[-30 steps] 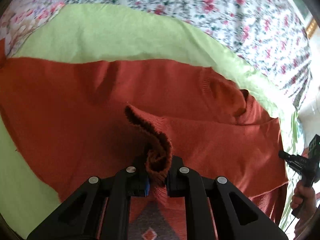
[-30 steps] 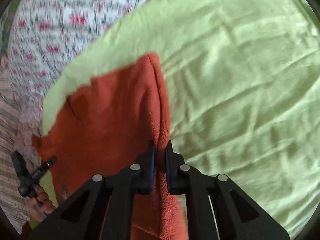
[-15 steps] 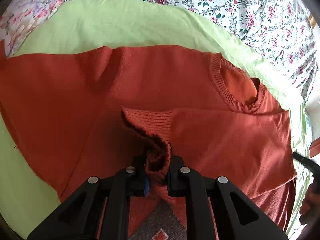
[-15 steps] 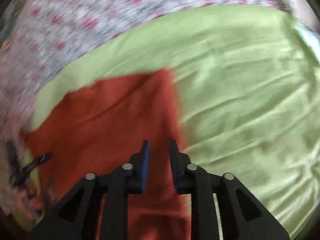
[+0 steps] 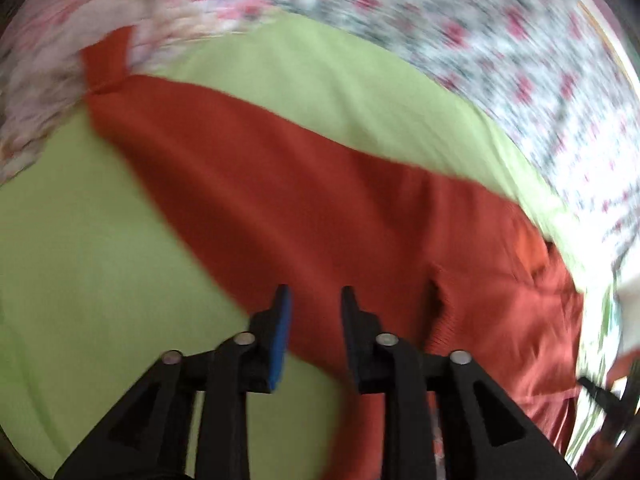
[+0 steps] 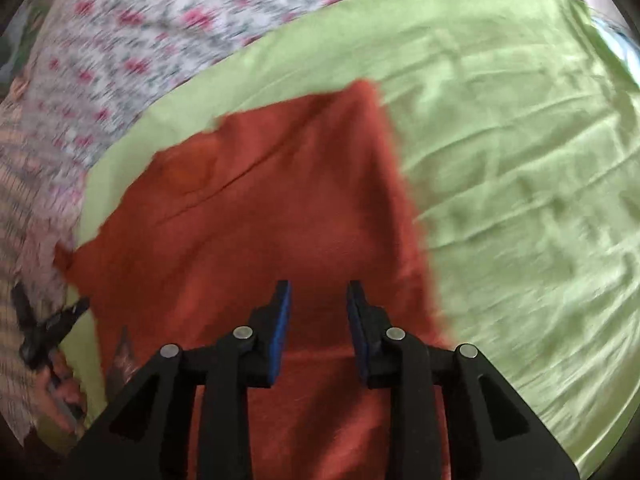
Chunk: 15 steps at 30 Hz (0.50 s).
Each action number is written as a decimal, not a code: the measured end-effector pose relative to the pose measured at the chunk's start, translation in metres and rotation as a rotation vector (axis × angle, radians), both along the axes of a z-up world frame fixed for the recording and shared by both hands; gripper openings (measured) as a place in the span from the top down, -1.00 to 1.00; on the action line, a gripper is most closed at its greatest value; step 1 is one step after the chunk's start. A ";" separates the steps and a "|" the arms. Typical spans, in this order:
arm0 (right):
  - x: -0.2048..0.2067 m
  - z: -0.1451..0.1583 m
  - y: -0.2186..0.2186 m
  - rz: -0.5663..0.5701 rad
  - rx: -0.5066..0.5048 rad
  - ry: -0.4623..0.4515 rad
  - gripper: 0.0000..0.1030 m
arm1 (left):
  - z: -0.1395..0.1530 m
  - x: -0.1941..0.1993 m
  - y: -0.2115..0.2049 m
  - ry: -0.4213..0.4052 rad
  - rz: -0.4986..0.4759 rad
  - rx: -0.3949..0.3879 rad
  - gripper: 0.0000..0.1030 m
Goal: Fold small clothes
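Note:
A rust-orange knit sweater (image 5: 304,200) lies flat on a light green sheet (image 5: 80,248). In the left wrist view it runs from upper left to lower right, with a folded-over sleeve (image 5: 520,304) at the right. My left gripper (image 5: 314,300) is open and empty just above the sweater's lower edge. In the right wrist view the sweater (image 6: 260,232) fills the centre and left, its straight edge beside bare green sheet (image 6: 520,200). My right gripper (image 6: 318,296) is open and empty above the sweater. Both views are motion-blurred.
A floral bedspread (image 5: 500,40) surrounds the green sheet at the back, also in the right wrist view (image 6: 140,40). The other hand-held gripper shows at the left edge of the right wrist view (image 6: 44,328) and at the lower right of the left wrist view (image 5: 600,392).
My left gripper has let go of the sweater cuff and swung left. My right gripper, which released the sweater edge earlier, has opened wider and drawn back over the sweater.

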State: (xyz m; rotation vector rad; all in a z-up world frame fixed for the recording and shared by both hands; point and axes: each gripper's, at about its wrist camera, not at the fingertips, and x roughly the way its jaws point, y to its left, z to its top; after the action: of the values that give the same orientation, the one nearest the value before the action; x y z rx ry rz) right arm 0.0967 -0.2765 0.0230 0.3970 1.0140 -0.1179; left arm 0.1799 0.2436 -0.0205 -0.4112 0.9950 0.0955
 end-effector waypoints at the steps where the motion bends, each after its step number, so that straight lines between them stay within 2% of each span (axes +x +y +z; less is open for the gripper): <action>1: -0.001 -0.001 0.011 0.027 0.006 0.007 0.41 | 0.000 0.000 0.016 -0.005 0.038 -0.008 0.31; 4: -0.001 -0.003 0.048 0.107 0.012 0.022 0.40 | 0.000 0.006 0.069 -0.020 0.158 -0.036 -0.09; 8: 0.004 -0.003 0.083 0.188 0.001 0.034 0.36 | -0.004 0.023 0.145 -0.042 0.317 -0.089 -0.27; 12: 0.000 -0.001 0.099 0.233 -0.022 0.050 0.23 | -0.006 0.044 0.206 -0.068 0.452 -0.143 -0.41; 15: 0.001 0.000 0.105 0.239 -0.023 0.065 0.23 | -0.011 0.068 0.238 -0.043 0.513 -0.131 -0.45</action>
State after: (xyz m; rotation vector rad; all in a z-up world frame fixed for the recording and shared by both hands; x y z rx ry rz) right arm 0.0981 -0.1718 0.0230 0.2501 1.1160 0.0731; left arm 0.2478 0.4814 -0.0315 -0.7804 0.8373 0.4836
